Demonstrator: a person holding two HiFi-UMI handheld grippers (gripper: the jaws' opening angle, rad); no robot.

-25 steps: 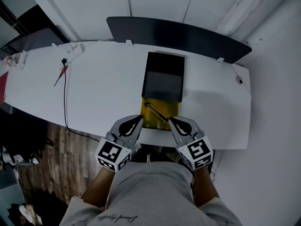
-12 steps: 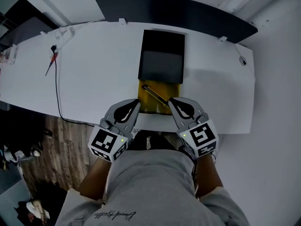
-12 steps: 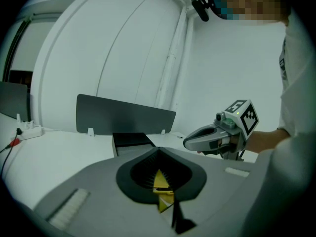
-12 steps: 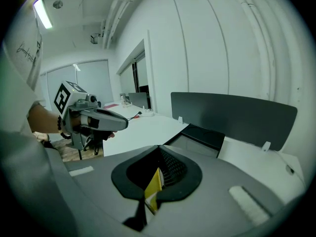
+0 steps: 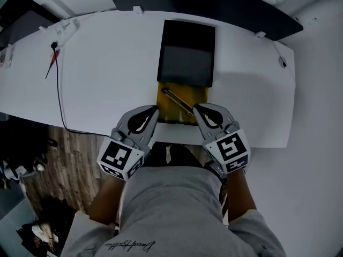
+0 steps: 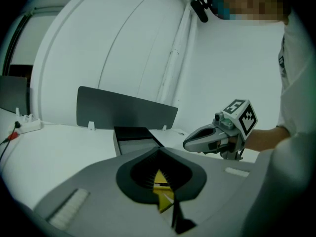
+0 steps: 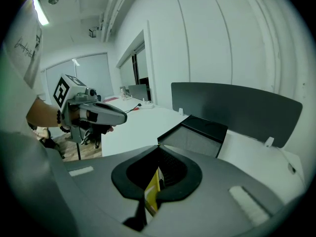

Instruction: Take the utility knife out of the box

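Observation:
A black box lies on the white table, with its yellow inner tray slid out towards me. The dark utility knife lies diagonally in the tray. My left gripper is shut and empty, its tip at the tray's near left corner. My right gripper is shut and empty too, its tip close to the knife's near end at the tray's right side. Whether either tip touches anything I cannot tell. The left gripper view shows the box ahead and the tray's yellow through the jaws.
A dark divider panel stands along the table's far edge. A power strip and a thin cable with a red plug lie at the far left. The table's near edge runs just under both grippers, above a wooden floor.
Both grippers have come a little down and forward, from the tray's near edge to either side of its near end. They have stayed shut. The knife has not moved.

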